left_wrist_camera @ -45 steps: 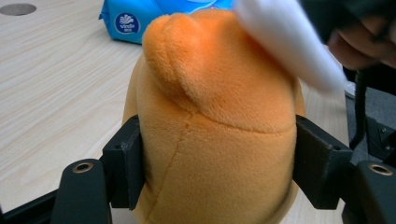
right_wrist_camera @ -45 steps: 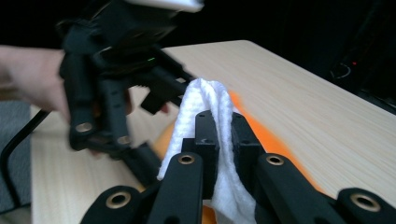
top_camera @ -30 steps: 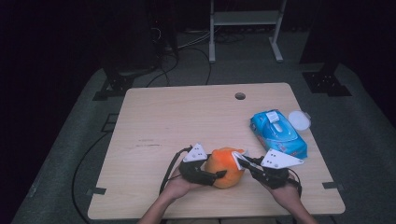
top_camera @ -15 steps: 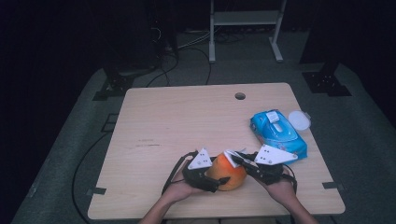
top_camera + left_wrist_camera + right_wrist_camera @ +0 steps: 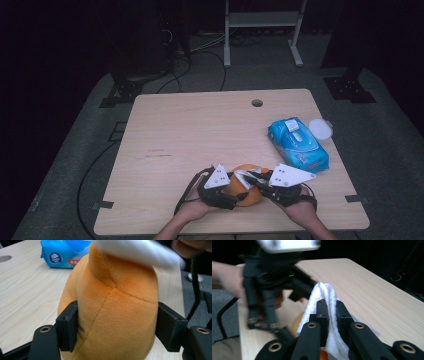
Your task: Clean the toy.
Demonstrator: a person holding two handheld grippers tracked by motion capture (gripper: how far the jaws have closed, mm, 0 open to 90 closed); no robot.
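The orange plush toy stood near the front edge of the wooden table, between the two hands; its long axis rose from the table, slightly leaned, as the left gripper view showed, where the seamed body climbed up between the two black pads. The left gripper came from the left side and its jaws, which had just been closing, pressed on both flanks of the toy, so the fabric bulged a little at the left pad; this hand was holding the toy steady. The right gripper came from the right side and a bit higher; its jaws were narrow and clamped on a folded white cloth, which hung over the top of the toy; in the left gripper view the cloth appeared blurred across the toy's upper end. So the surface to wipe lay just below and to the left of the right fingertips, touching or almost touching the cloth; I judge that the coming stroke should run along the toy's top, across the left gripper's grip, not against it. The blue wipes pack and a small white lid lay well apart, at the right edge.
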